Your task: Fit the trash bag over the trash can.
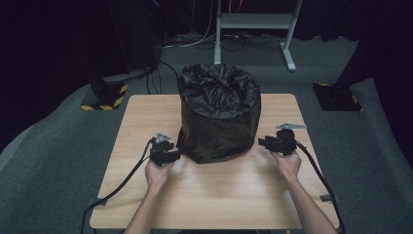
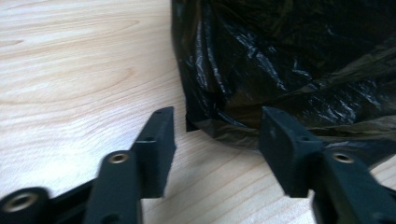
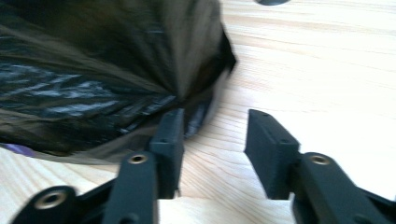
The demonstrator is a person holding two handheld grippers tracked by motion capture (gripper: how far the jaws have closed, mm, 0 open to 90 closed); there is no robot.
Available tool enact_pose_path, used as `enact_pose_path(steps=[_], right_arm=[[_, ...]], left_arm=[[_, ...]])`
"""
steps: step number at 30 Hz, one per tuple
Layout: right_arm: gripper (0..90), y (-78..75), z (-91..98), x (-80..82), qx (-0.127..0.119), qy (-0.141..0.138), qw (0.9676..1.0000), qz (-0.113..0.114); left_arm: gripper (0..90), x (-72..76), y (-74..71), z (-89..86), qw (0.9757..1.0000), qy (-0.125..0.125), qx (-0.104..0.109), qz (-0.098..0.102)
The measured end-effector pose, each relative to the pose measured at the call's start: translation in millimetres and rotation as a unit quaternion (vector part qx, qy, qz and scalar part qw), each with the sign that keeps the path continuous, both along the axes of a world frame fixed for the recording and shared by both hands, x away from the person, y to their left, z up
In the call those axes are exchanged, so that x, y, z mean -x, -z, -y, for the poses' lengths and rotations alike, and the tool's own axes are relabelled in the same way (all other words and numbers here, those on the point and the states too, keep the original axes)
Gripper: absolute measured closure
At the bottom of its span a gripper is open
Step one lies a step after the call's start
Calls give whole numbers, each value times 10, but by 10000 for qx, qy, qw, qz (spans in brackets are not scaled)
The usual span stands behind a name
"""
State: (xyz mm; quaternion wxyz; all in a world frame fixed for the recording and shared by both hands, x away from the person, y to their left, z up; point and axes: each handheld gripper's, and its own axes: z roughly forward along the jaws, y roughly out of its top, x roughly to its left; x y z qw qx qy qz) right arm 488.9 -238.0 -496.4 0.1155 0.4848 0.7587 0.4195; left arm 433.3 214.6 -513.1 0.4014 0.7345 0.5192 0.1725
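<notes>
Upright, bag-lined bin (image 1: pixel 219 114), mouth up, left claw (image 1: pixel 179 152) spread, right claw (image 1: pixel 263 142) spread.

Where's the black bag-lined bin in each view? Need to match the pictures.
High view: black bag-lined bin stands mid-table, between the two tools.
Left gripper view: it takes up the upper right, its bottom edge just beyond the open jaws.
Right gripper view: upper left, its edge by the left jaw.
Shared landmark: the light wooden table.

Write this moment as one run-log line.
left gripper: open, at bag base | right gripper: open, beside bag | bag: upright on table
</notes>
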Motion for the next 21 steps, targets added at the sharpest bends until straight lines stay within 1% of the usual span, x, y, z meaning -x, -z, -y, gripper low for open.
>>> enact_pose_path(steps=[2, 4, 6, 10, 13, 14, 18, 19, 21], right_arm=[[493, 29, 56, 11, 42, 121, 9999, 7], [464, 71, 107, 21, 96, 252, 9996, -10], [444, 120, 141, 30, 222, 375, 9991, -12], [405, 226, 171, 31, 551, 548, 9970, 6], [388, 298, 172, 37, 788, 645, 9948, 93], [384, 311, 169, 41, 829, 671, 9942, 116], [359, 395, 157, 34, 1175, 714, 9900, 304], [353, 408, 158, 36, 1183, 738, 9896, 362], [345, 418, 159, 32, 1155, 778, 9894, 401]], left_arm=[[396, 27, 2, -51, 10000, -60, 28, 16], [357, 55, -1, -78, 9999, -129, -16, 58], [335, 81, -8, -100, 9998, -131, -80, 117], [303, 128, -30, -114, 9998, -62, -55, 191], [281, 147, -68, -117, 9996, -52, 40, 277], [277, 152, -84, -120, 9995, -52, 71, 306], [272, 159, -175, -125, 9990, -20, 221, 381], [272, 163, -205, -125, 9988, -11, 242, 414], [267, 172, -264, -123, 9982, -8, 321, 502]])
